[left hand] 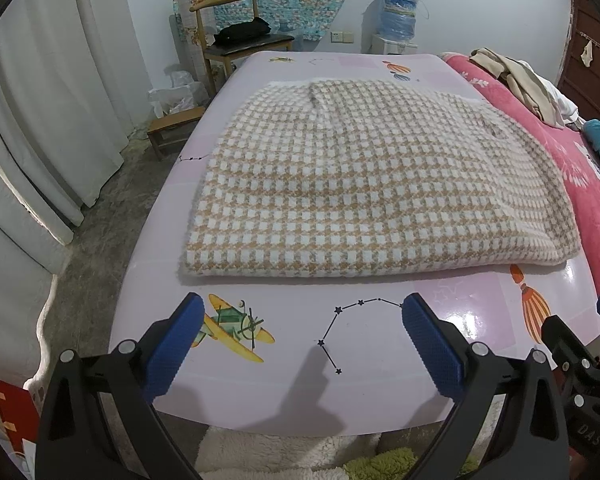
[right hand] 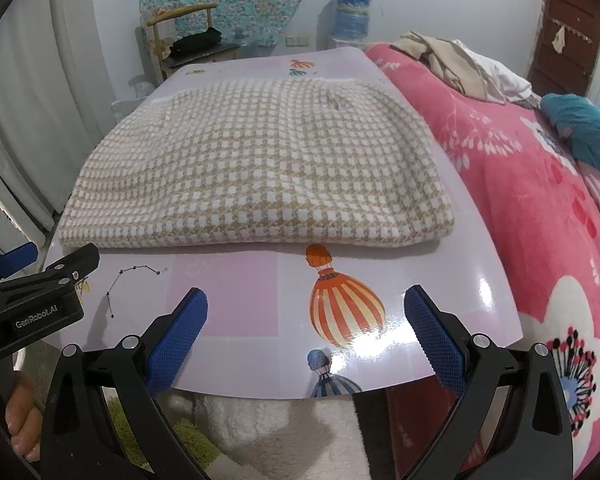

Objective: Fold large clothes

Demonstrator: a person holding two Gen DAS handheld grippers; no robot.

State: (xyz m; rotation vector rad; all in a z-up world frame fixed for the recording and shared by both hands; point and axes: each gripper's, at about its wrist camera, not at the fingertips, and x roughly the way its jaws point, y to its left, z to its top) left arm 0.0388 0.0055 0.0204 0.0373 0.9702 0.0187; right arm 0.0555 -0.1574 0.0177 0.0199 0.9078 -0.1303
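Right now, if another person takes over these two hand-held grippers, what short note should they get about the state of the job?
Left hand-held gripper: open, holds nothing, over the near edge of the table.
Right hand-held gripper: open, holds nothing, beside the left one.
Checked garment: lies folded in a flat rectangle in the middle of the table, touched by neither gripper.
Done: the garment looks folded at least once, with its near edge neat.
Left: probably one more fold to make it smaller, if wanted. More clothes lie piled on the pink blanket to the right.

The folded garment (left hand: 364, 184) lies on the table (left hand: 284, 392), with the bed (right hand: 540, 208) just right of it.
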